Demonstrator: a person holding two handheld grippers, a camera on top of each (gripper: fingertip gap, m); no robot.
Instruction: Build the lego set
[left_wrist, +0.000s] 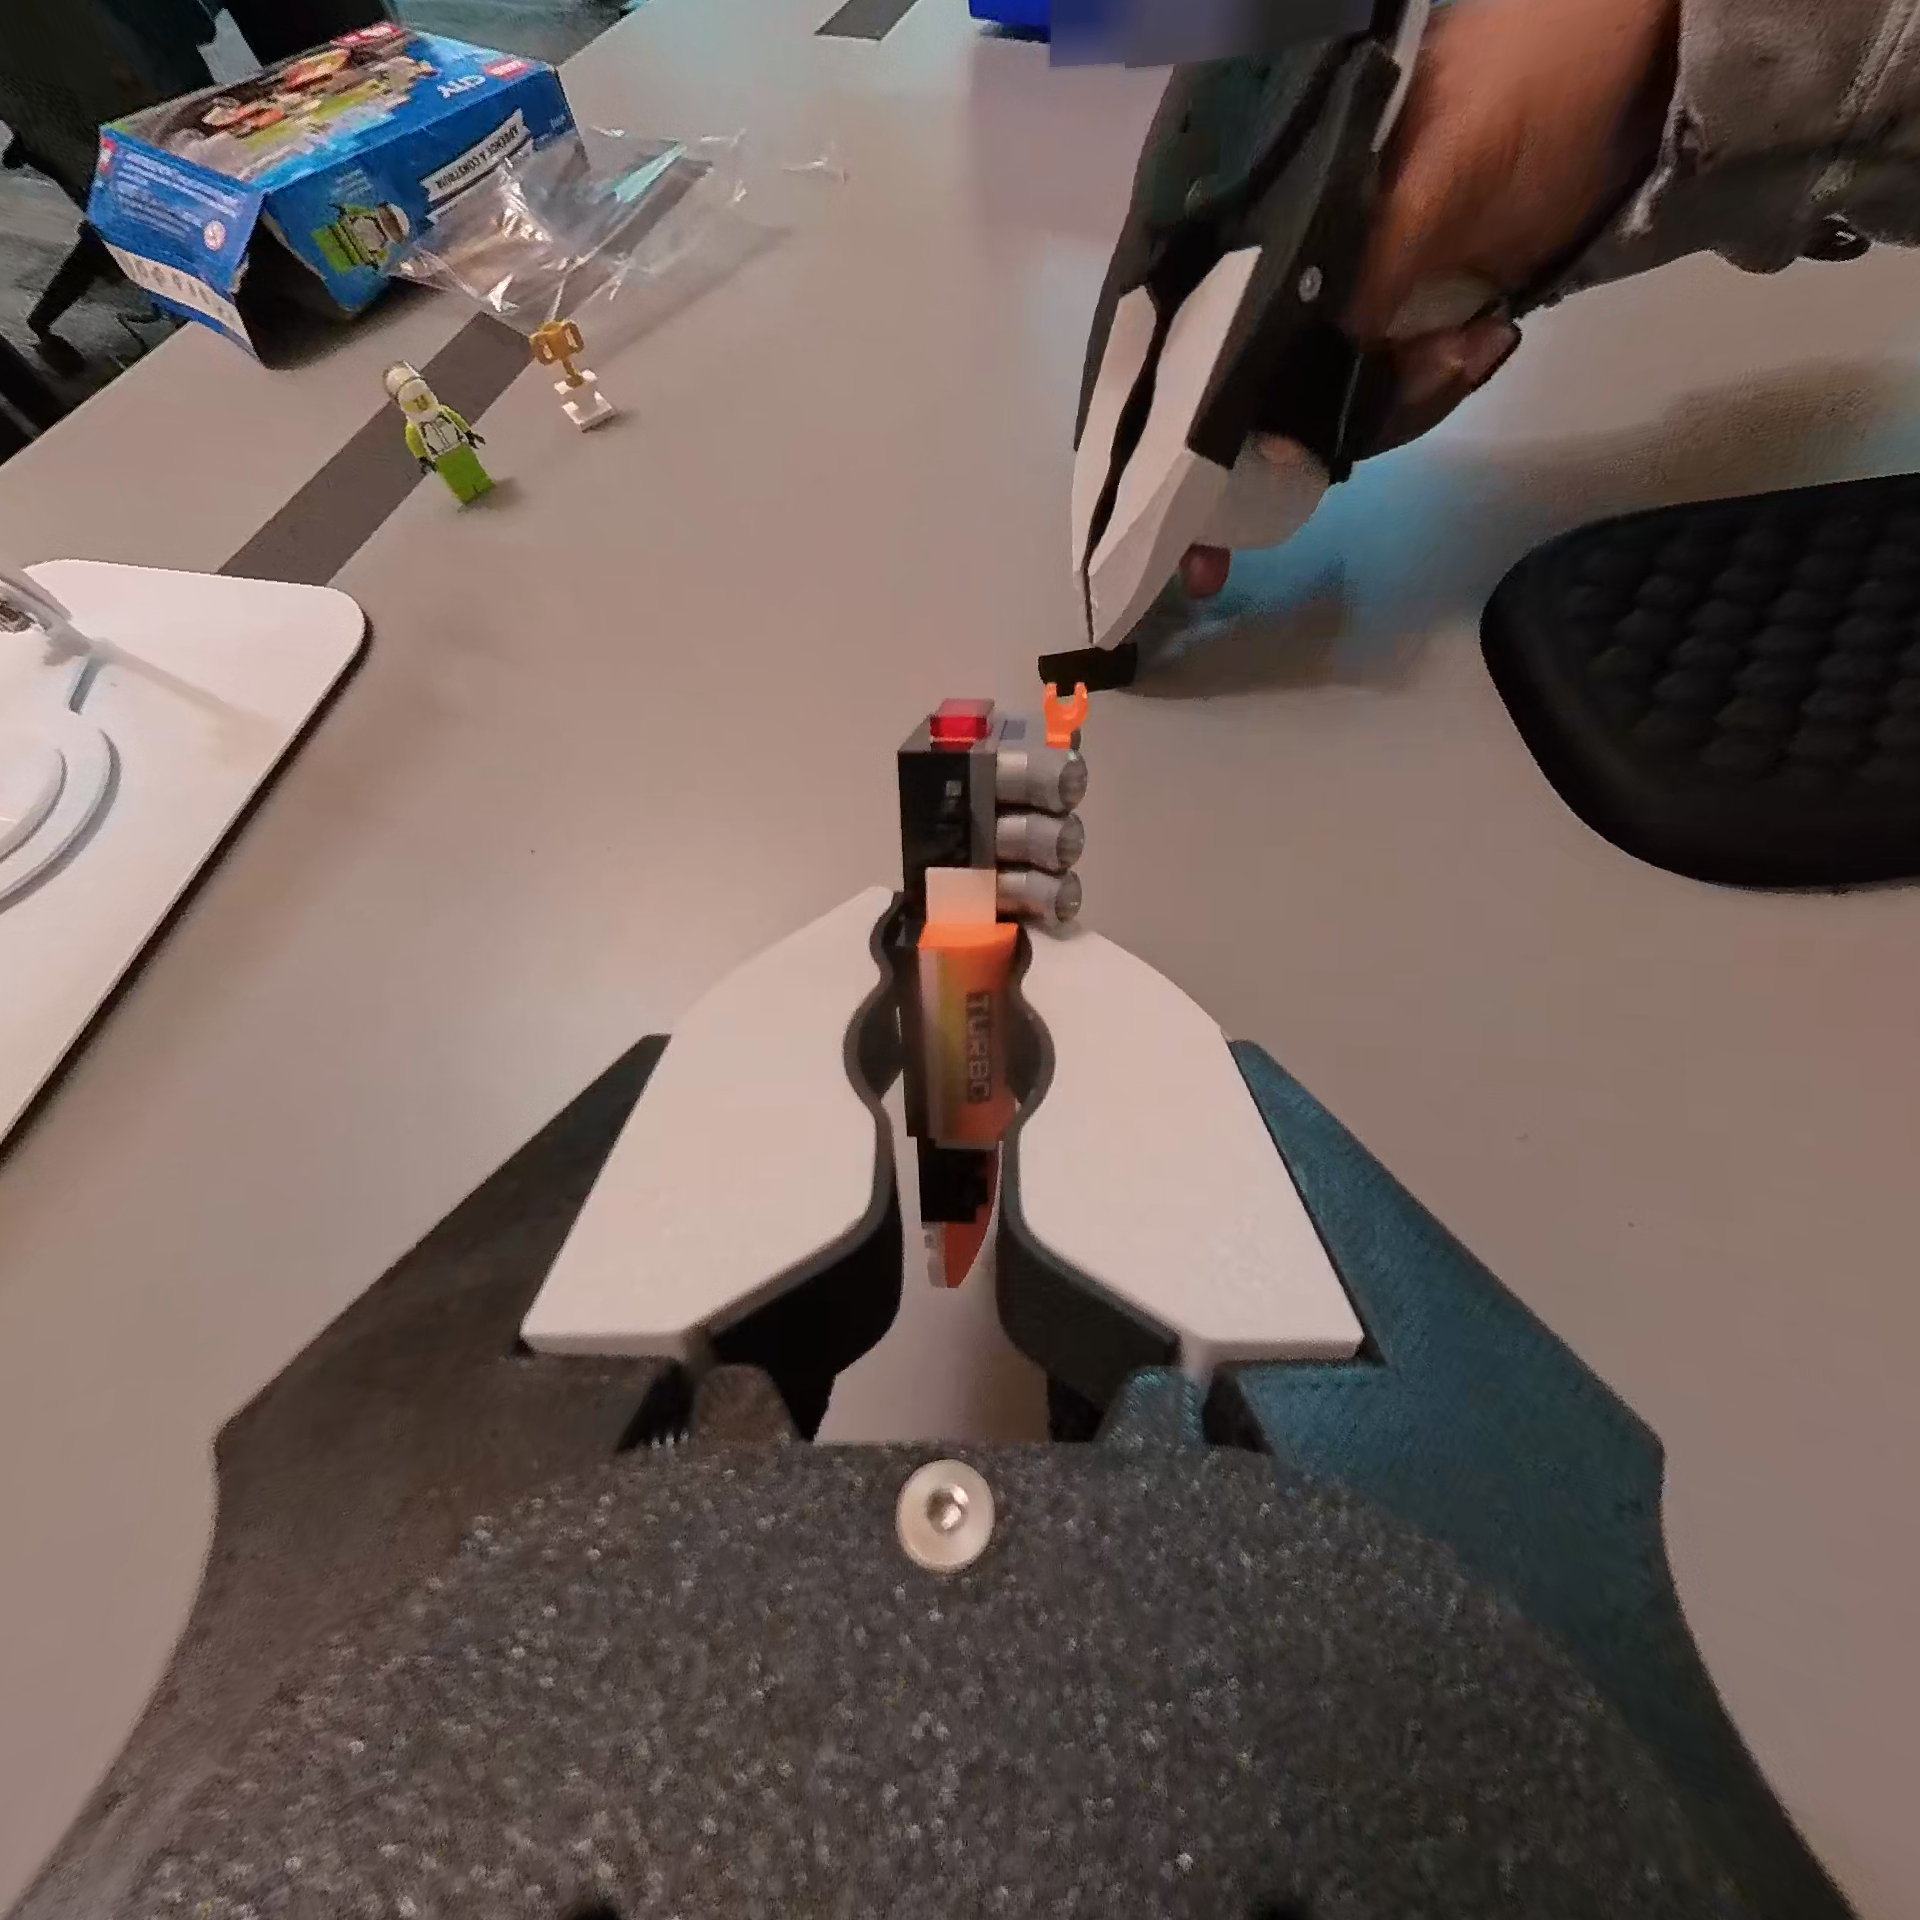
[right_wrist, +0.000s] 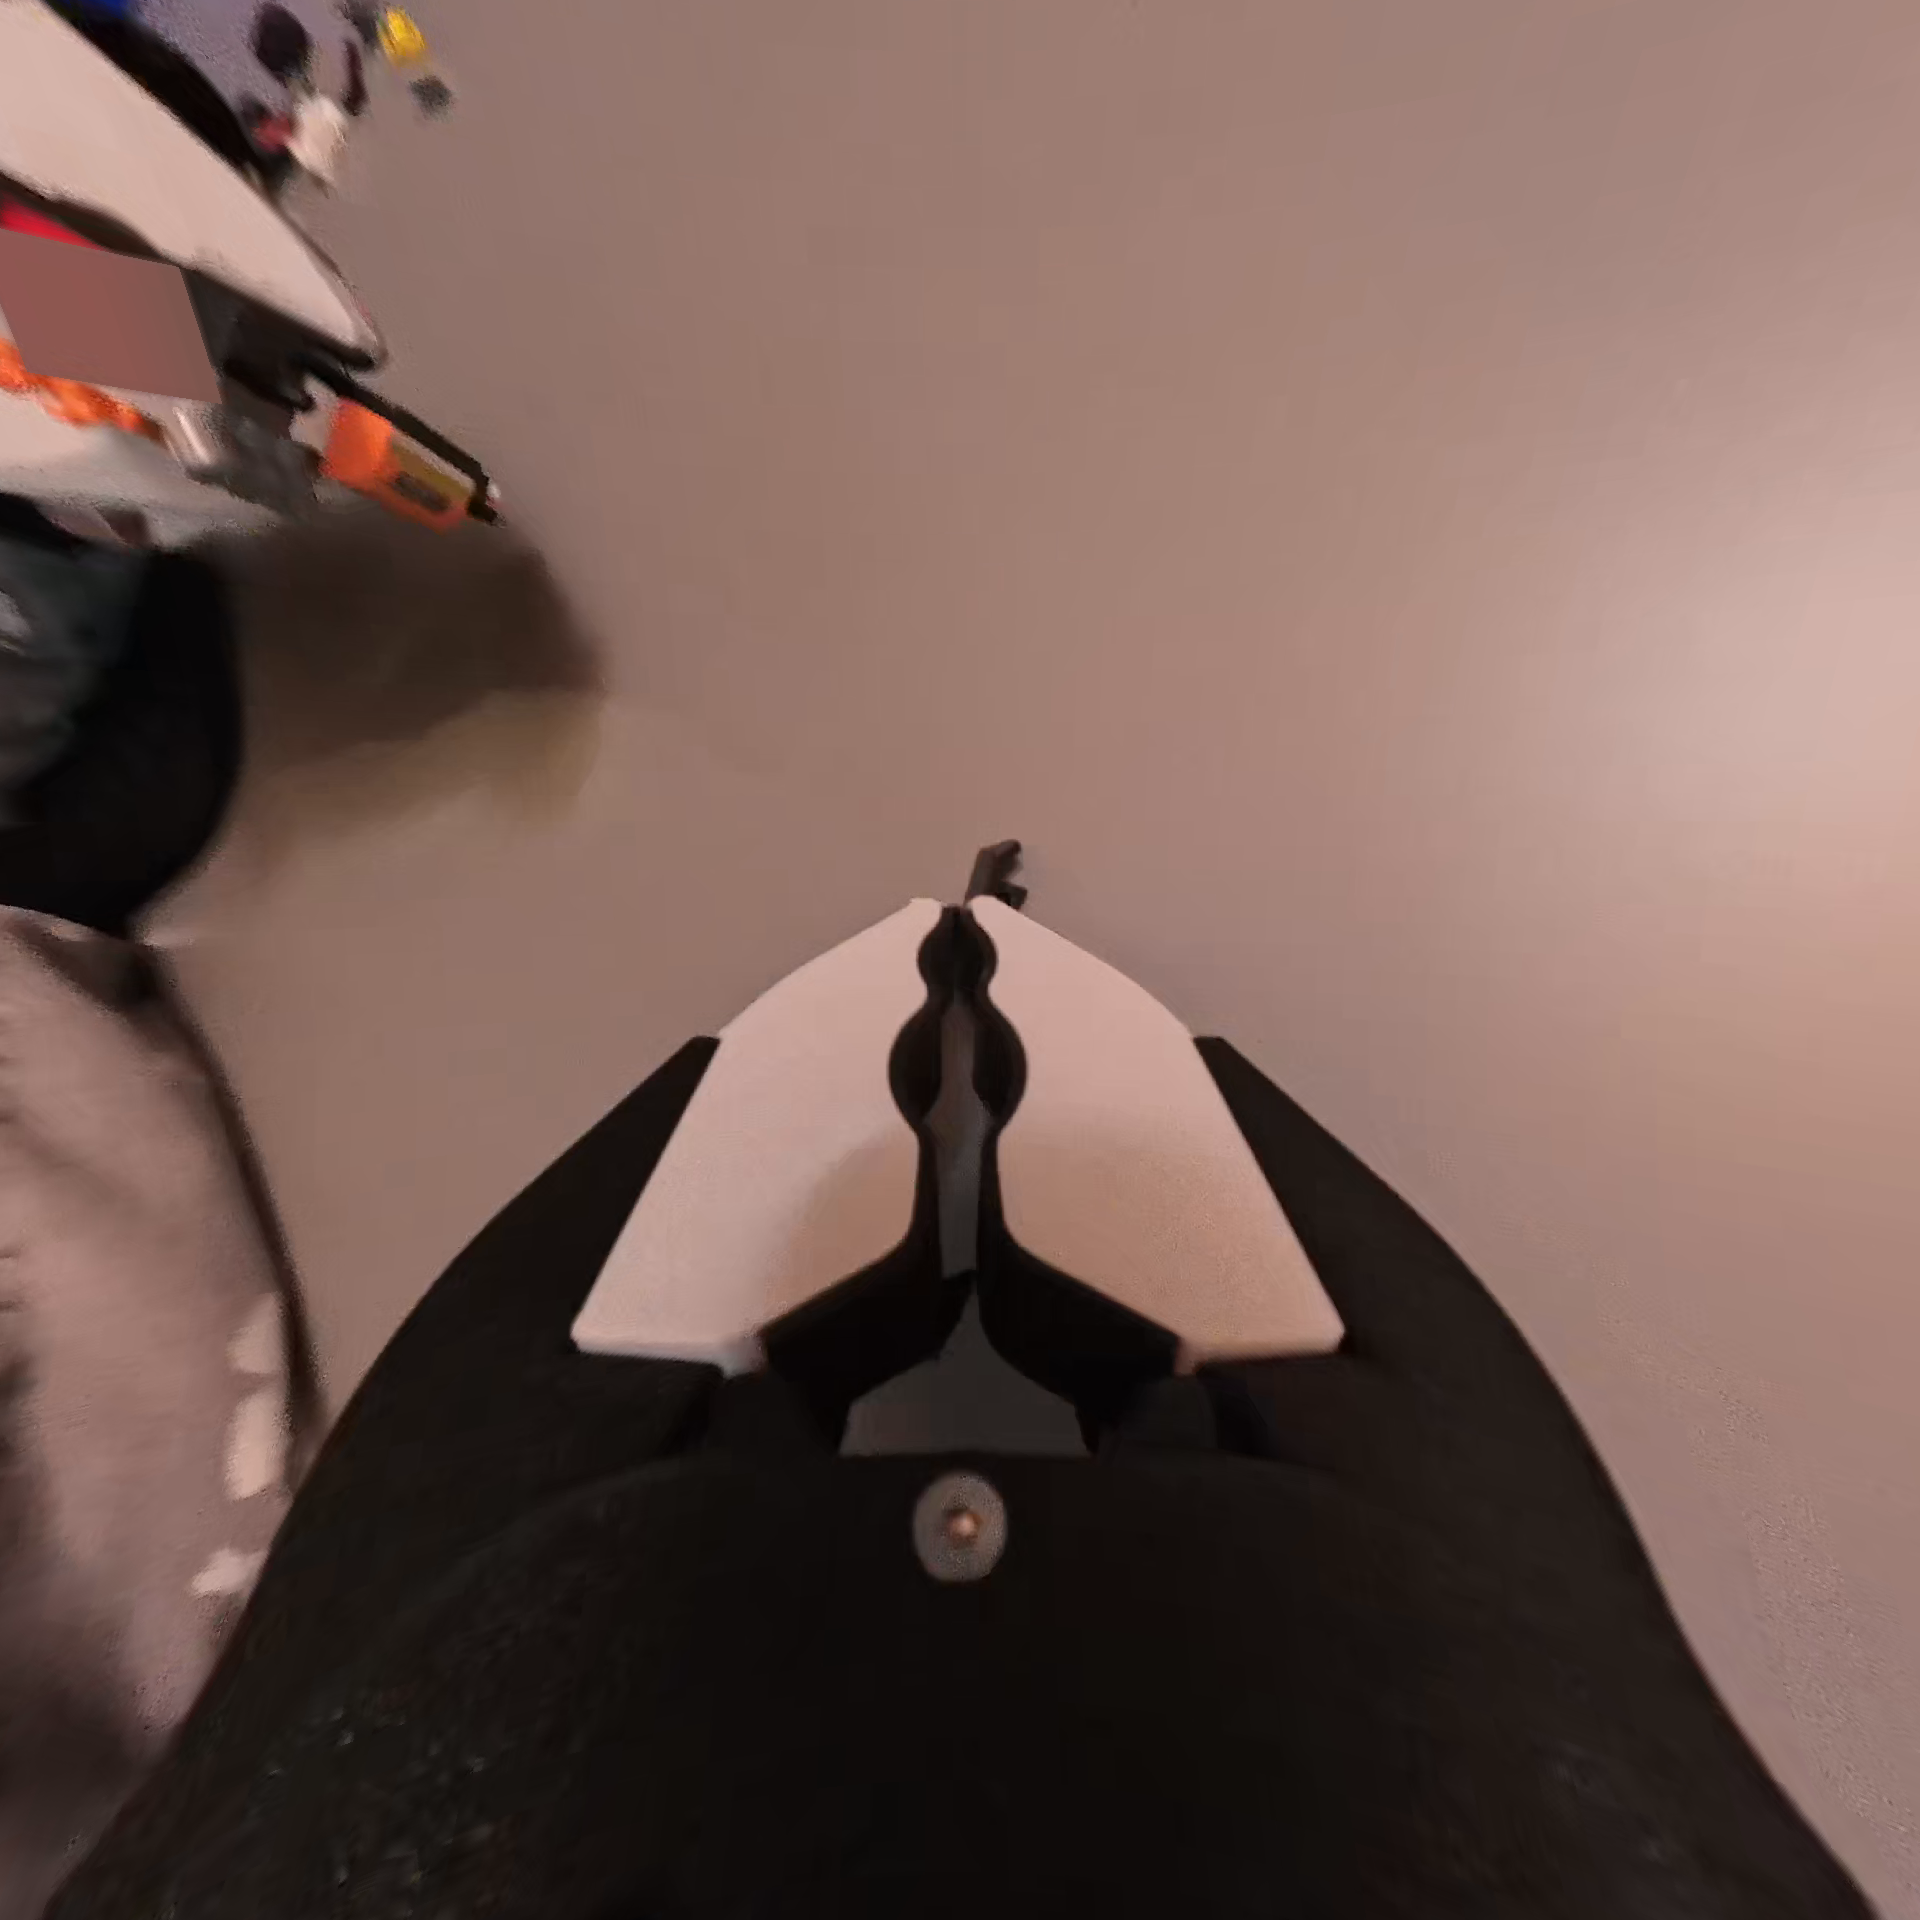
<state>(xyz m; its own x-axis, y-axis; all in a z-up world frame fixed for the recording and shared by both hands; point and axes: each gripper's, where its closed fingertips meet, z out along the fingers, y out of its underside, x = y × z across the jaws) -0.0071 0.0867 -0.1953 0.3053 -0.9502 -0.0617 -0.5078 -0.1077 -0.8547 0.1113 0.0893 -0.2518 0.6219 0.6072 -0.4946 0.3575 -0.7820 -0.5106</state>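
Left claw clenches the model; right claw pinches a black piece (thin). Misaligned with the orange clip, it could slip free.

Even indoor light, soft shadows, blurred left edge, fisheye warp

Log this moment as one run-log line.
left gripper: shut on lego model | right gripper: shut on black piece | piece just above orange clip | stage: attaching
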